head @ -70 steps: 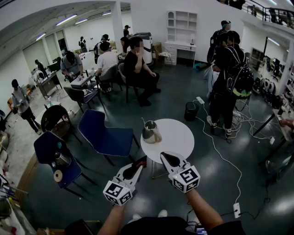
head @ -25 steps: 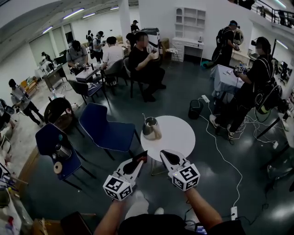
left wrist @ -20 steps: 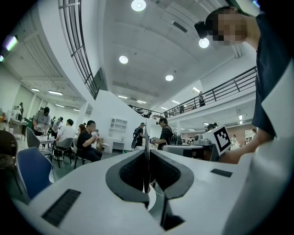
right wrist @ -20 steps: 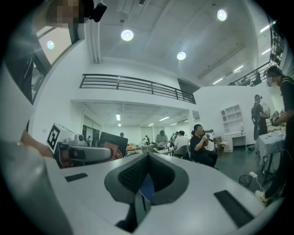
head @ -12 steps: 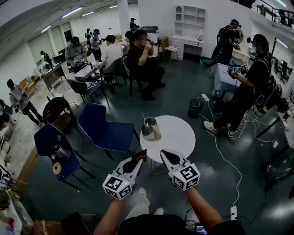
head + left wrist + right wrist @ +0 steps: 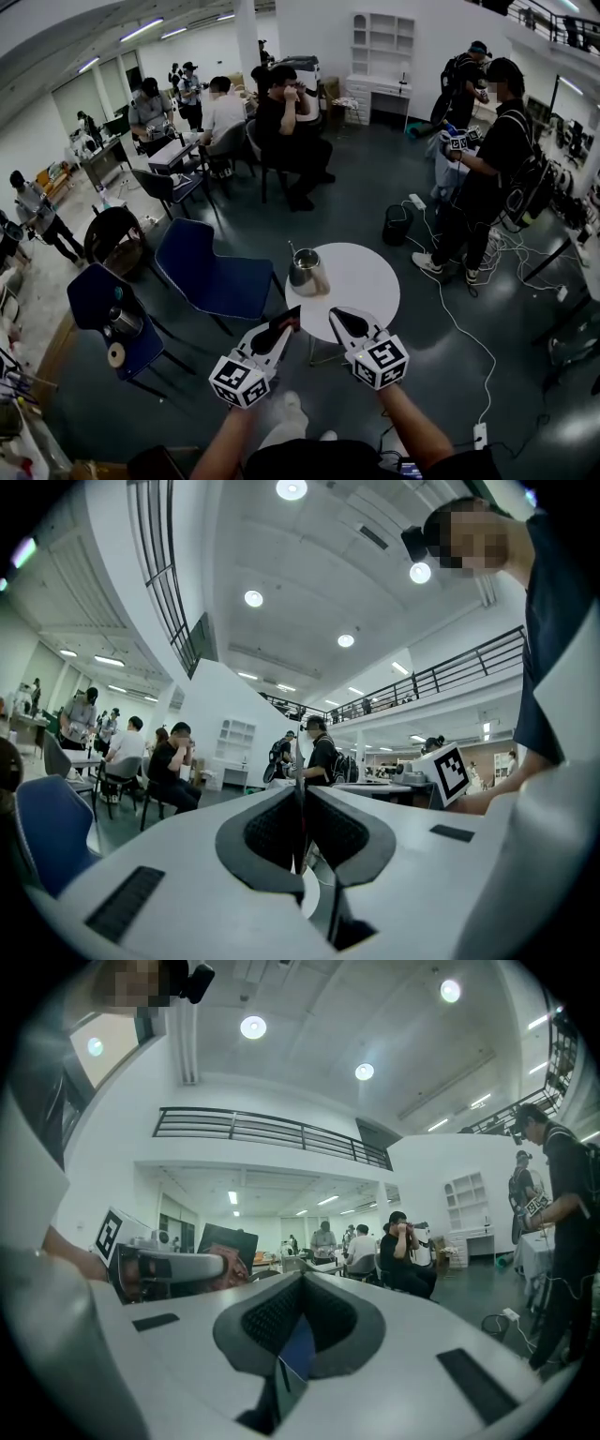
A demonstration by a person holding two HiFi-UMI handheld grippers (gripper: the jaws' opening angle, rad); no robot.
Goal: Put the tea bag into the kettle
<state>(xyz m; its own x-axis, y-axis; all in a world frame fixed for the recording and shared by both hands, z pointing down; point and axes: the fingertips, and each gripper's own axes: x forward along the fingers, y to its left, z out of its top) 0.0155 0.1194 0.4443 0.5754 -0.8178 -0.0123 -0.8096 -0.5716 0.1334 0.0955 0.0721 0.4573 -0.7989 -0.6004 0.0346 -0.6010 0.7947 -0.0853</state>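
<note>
A steel kettle (image 6: 305,272) stands on the left part of a round white table (image 6: 361,281). Just short of the table's near edge, my left gripper (image 6: 286,324) is shut on a flat dark tea bag packet (image 6: 279,334). In the left gripper view the packet shows edge-on as a thin strip (image 6: 300,803) pinched between the pads. My right gripper (image 6: 335,319) hangs beside it on the right, shut, with nothing seen held. From the right gripper view (image 6: 300,1293) the left gripper (image 6: 164,1269) and its dark packet (image 6: 217,1252) appear at the left.
Two blue chairs (image 6: 211,272) (image 6: 98,300) stand left of the table; the nearer one carries a metal pot (image 6: 127,323). A person (image 6: 487,178) stands to the right, beside a black bin (image 6: 396,225) and floor cables (image 6: 450,314). Several people sit at tables behind.
The table and kettle have drawn slightly closer to both grippers. The standing person at the right has stepped left, nearer the bin. Both grippers stay shut.
</note>
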